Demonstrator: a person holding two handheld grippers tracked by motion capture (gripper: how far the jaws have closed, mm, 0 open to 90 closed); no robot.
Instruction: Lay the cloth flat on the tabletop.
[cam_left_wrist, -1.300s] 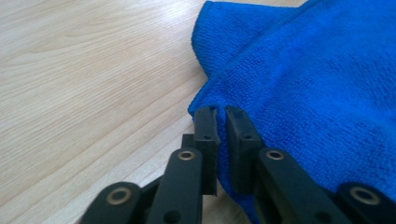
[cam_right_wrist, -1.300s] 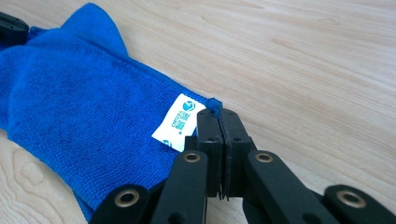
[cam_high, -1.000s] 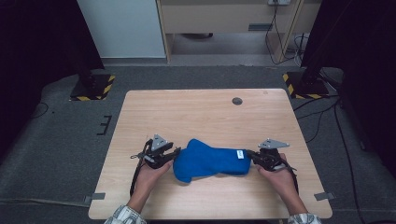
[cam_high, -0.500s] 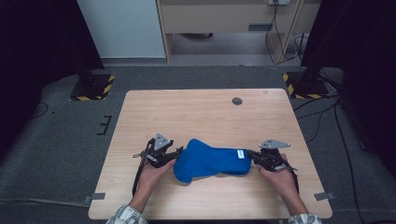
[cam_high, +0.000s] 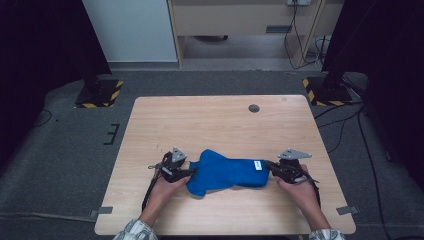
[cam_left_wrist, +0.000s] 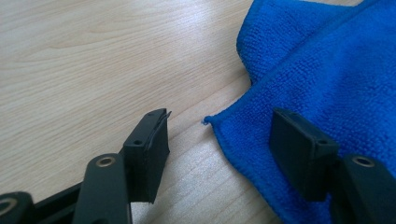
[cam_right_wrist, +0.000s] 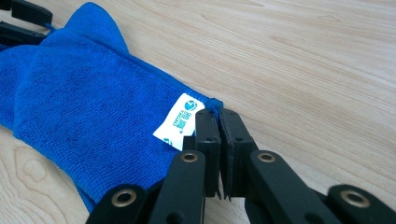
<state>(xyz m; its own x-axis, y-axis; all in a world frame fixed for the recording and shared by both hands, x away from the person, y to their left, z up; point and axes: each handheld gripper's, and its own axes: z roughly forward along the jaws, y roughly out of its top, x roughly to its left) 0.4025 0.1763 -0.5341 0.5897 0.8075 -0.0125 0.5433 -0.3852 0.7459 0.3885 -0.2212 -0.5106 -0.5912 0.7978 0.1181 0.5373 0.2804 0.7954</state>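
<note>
Left gripper (cam_left_wrist: 218, 154) has just been opening; its jaws now straddle the blue cloth (cam_high: 225, 171)'s corner without pressing, so that end is released onto the table (cam_high: 210, 117). Right gripper (cam_right_wrist: 219, 122) pinches the labelled corner shut.

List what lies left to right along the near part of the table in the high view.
Left tool with jaws apart at the cloth's edge → blue cloth → white label on the cloth → right tool shut on the cloth's corner.
</note>
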